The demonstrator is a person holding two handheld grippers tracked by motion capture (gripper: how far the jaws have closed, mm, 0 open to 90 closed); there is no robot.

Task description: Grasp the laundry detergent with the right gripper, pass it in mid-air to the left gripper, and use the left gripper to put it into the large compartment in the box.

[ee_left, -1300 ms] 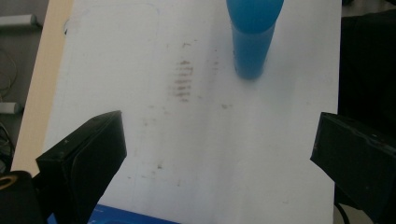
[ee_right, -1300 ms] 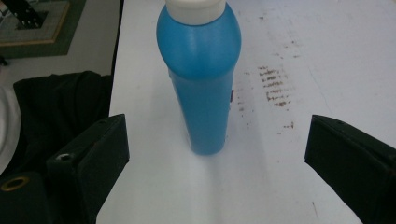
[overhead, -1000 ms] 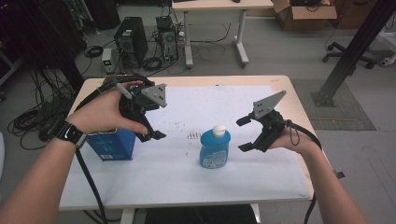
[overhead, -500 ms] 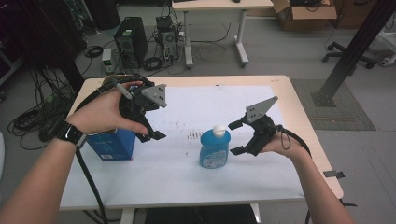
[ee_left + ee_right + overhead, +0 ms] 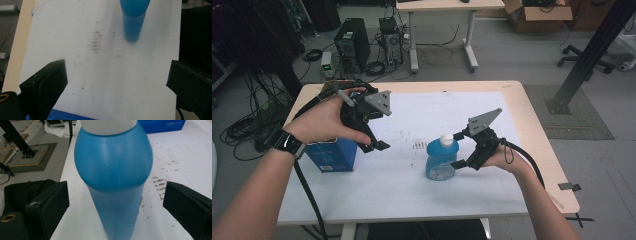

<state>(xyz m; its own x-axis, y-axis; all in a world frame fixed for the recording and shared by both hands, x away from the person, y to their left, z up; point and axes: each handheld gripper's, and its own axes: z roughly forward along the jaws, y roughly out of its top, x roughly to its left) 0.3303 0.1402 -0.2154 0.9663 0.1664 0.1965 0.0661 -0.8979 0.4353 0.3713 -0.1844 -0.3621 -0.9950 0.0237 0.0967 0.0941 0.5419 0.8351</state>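
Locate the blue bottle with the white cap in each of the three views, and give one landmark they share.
High view: blue bottle stands right of centre on the white sheet, beside the right tongs.
Left gripper view: bottle at top, right of centre.
Right gripper view: bottle fills the centre, between the open jaws.
Shared landmark: the dark smudges on the sheet beside the bottle.

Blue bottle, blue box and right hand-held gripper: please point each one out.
blue bottle (image 5: pixel 113 182), right gripper view, on its body.
blue box (image 5: pixel 332 155), high view, on its front side.
right hand-held gripper (image 5: pixel 457 150), high view, between its open jaw tips.
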